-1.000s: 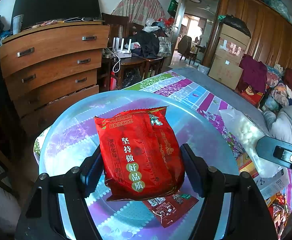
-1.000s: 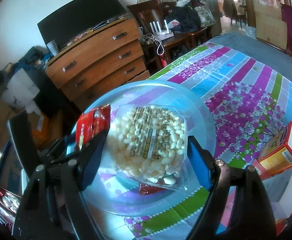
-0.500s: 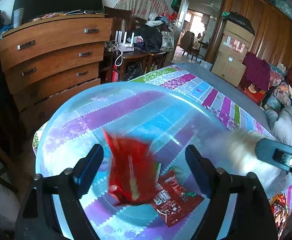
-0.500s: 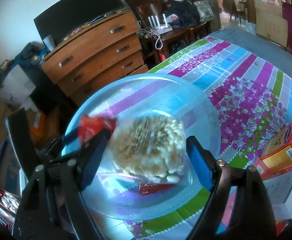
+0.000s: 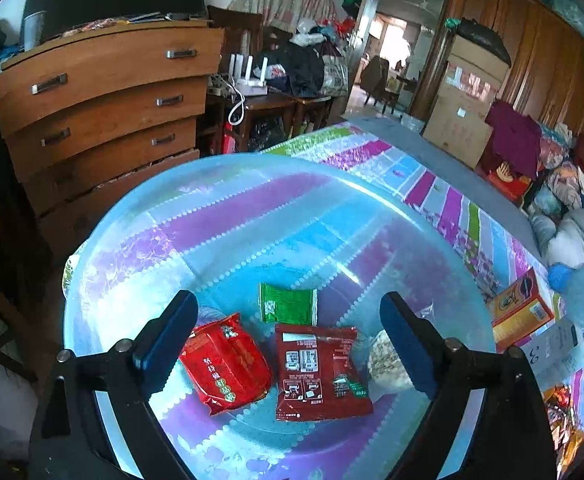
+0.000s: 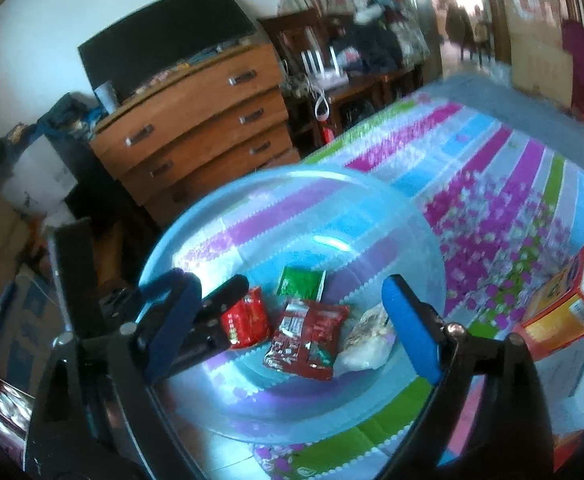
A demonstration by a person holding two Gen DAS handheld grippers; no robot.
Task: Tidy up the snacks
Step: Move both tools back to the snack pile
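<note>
Both claws, left gripper and right gripper, opening, empty. Snack packets lying low-centre inside clear bowl. Probably light, crinkly, slippery; best pinched across flat middles.

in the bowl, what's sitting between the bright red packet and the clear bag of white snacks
The dark red packet lies between the bright red packet and clear bag; both wrist views show it.

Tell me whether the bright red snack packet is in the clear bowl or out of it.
In. The bright red snack packet lies on the bottom of the clear bowl, beside the dark red packet, with no claw gripping it.
</note>
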